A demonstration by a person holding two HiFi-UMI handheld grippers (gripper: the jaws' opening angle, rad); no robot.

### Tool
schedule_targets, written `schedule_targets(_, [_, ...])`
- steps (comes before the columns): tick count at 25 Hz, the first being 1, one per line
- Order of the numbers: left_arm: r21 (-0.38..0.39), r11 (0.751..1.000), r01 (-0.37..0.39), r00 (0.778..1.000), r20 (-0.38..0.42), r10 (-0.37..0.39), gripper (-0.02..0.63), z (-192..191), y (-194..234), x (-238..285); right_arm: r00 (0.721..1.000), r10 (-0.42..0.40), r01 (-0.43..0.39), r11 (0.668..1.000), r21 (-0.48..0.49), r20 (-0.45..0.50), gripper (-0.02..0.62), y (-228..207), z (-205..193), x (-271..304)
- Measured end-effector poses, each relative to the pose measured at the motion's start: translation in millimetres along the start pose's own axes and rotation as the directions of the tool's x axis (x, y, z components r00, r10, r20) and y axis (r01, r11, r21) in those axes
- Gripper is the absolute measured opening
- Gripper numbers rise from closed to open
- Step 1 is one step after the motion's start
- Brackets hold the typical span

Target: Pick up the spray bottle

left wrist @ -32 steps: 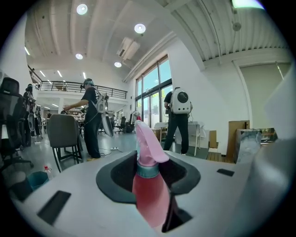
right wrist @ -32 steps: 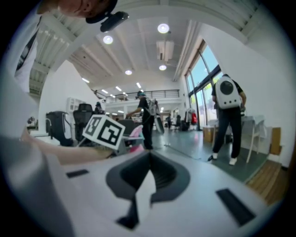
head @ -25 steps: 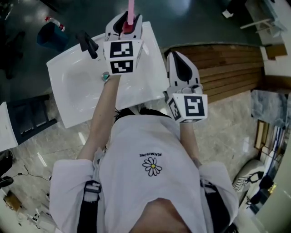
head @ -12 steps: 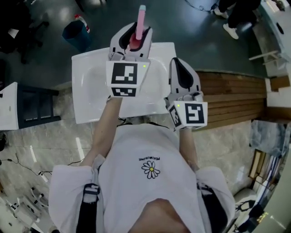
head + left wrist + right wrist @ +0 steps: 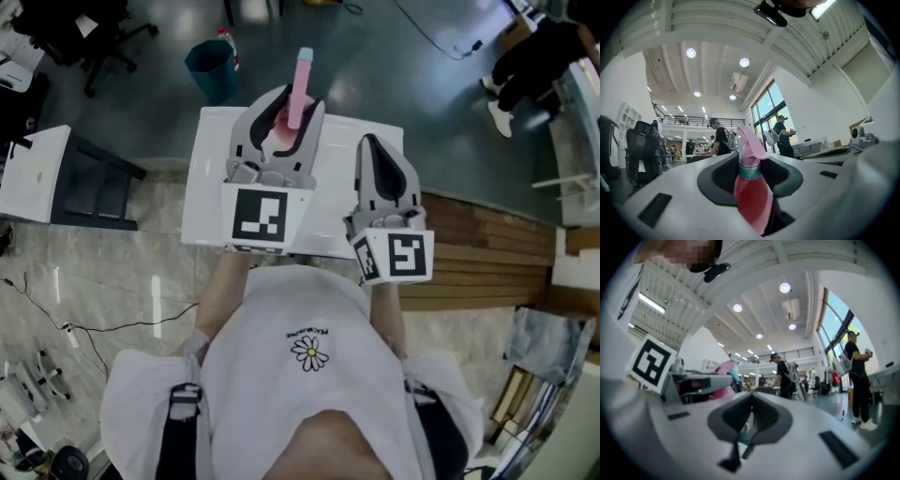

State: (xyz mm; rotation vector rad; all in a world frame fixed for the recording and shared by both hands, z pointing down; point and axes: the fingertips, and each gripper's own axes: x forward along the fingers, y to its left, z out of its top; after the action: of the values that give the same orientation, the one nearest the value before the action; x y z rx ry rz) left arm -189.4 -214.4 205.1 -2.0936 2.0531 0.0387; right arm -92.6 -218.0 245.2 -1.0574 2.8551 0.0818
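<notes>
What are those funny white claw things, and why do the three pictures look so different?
A person is holding a two-jaw grabbing tool in each hand. The top picture comes from a camera on the person's head, looking down, so you see a white T-shirt and both tools. The other two pictures come from small cameras riding on the tools, looking along their jaws into a big room. The left gripper is squeezing a pink spray bottle with a teal collar. The right gripper is closed and holds nothing. The black-and-white marker cube is part of the tool. Below them is a white sink, with a teal bin on the floor behind it.
</notes>
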Motion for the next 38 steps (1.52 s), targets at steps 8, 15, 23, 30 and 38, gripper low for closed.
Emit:
schedule_targets(8, [-0.047, 0.997, -0.061, 0.998, -0.026, 0.059, 0.155, -4, 25, -44, 1.0, 0.027, -0.027, 1.0, 0.005, -0.011, 0.029, 24, -4, 10])
schedule_targets(15, [-0.057, 0.994, -0.089, 0.995, -0.058, 0.086, 0.155, -18, 33, -60, 0.999, 0.033, -0.033, 0.999, 0.021, -0.034, 0.029, 34, -13, 12])
schedule_targets(23, [-0.065, 0.993, -0.1, 0.994, -0.047, 0.097, 0.155, -15, 43, -63, 0.999, 0.041, -0.04, 0.999, 0.018, -0.033, 0.029, 44, -11, 12])
schedule_targets(30, [-0.08, 0.993, -0.089, 0.995, -0.044, 0.085, 0.155, -14, 43, -65, 0.999, 0.032, -0.03, 0.999, 0.033, -0.039, 0.029, 44, -11, 12])
schedule_targets(38, [-0.084, 0.993, -0.085, 0.996, -0.04, 0.082, 0.155, -15, 42, -67, 0.998, 0.008, -0.008, 1.0, 0.002, -0.068, 0.029, 41, -18, 8])
